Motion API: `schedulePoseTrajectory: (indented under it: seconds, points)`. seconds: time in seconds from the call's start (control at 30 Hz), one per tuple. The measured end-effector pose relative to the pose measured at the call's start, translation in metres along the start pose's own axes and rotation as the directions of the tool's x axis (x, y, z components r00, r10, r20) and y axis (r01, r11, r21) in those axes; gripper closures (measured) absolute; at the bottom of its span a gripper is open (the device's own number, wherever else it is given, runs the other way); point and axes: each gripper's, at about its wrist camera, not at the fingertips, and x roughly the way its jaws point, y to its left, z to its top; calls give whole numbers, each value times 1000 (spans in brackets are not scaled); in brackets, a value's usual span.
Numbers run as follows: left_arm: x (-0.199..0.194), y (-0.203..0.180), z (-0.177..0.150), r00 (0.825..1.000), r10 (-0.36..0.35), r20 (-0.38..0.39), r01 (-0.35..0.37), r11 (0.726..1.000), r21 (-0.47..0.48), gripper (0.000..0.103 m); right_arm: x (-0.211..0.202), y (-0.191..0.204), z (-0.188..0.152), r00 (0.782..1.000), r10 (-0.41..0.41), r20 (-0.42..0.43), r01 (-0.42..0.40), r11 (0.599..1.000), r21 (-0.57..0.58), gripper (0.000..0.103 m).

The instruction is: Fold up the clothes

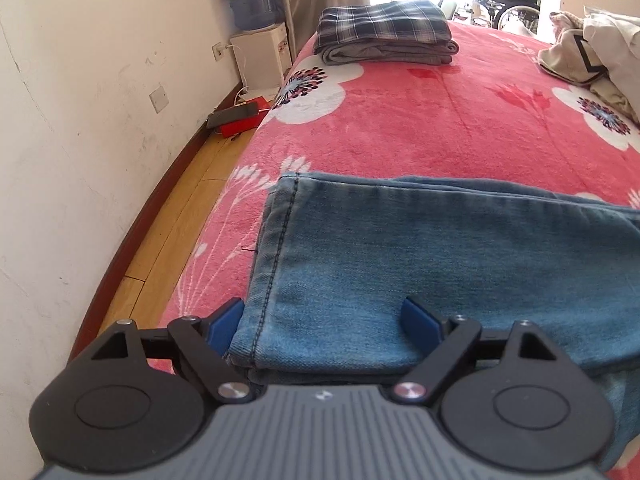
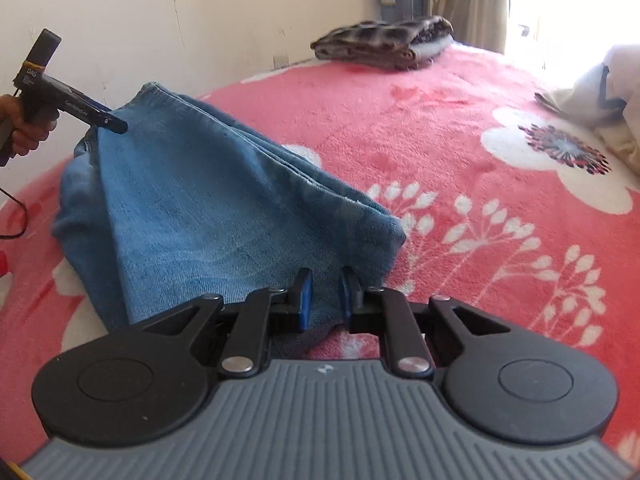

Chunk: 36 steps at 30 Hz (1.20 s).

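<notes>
Jeans (image 1: 400,272) lie doubled on the bed (image 1: 440,128); left hand-held gripper (image 1: 324,322) wide open astride them, right hand-held gripper (image 2: 325,294) narrowly pinching a corner; folded plaid stack (image 1: 384,32) waits; pale heap (image 1: 592,52) remains.

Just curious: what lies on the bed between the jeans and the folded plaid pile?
Nothing: only bare pink flowered blanket between jeans and plaid pile, in both views.

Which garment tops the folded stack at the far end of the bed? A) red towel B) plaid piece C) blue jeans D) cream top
B: the plaid piece lies on top of the folded stack; the jeans are near the grippers.
</notes>
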Motion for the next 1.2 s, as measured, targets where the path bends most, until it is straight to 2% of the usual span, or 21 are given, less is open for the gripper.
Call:
schedulePoseTrajectory:
  seconds: [0.27,0.4,0.47,0.57,0.63,0.7,0.73,0.83,0.93,1.03,1.13,1.2]
  points:
    - [1,-3,2,1000,14,-4,-14,1000,4,16,33,-17,35,997,-73,15,72,995,62,92]
    - [2,-3,2,1000,16,-10,-16,1000,9,16,24,-39,36,997,-45,58,31,975,222,88]
    - [2,-2,4,1000,11,-19,-11,1000,5,16,-1,-26,41,992,-59,115,39,984,171,88]
    - [3,-2,6,1000,8,-29,-8,1000,4,16,-42,-9,40,983,65,174,-88,988,129,88]
    - [4,-2,5,1000,5,-24,-5,1000,-1,16,-57,7,31,974,162,159,-174,982,66,88]
    - [5,-1,2,1000,-2,-12,2,1000,-8,15,-52,26,13,981,181,70,-182,983,1,90]
    - [5,0,1,1000,-10,-6,10,1000,-8,15,-40,32,1,990,143,3,-143,989,-26,90]
    - [7,2,-1,1000,-26,12,26,1000,2,15,-29,48,-19,999,42,-24,-44,994,-103,90]
    - [-1,2,4,1000,-21,19,20,1000,24,18,-49,57,4,1000,-1,2,2,997,-79,88]
    - [-27,0,9,997,-18,81,14,998,57,21,-66,72,23,993,105,51,-103,994,-39,87]
    - [-55,-5,12,987,-85,137,74,994,84,21,-61,96,28,972,232,49,-231,973,-20,87]
    - [-67,-15,9,979,-153,137,138,984,110,21,-51,118,24,972,232,27,-227,967,-119,86]
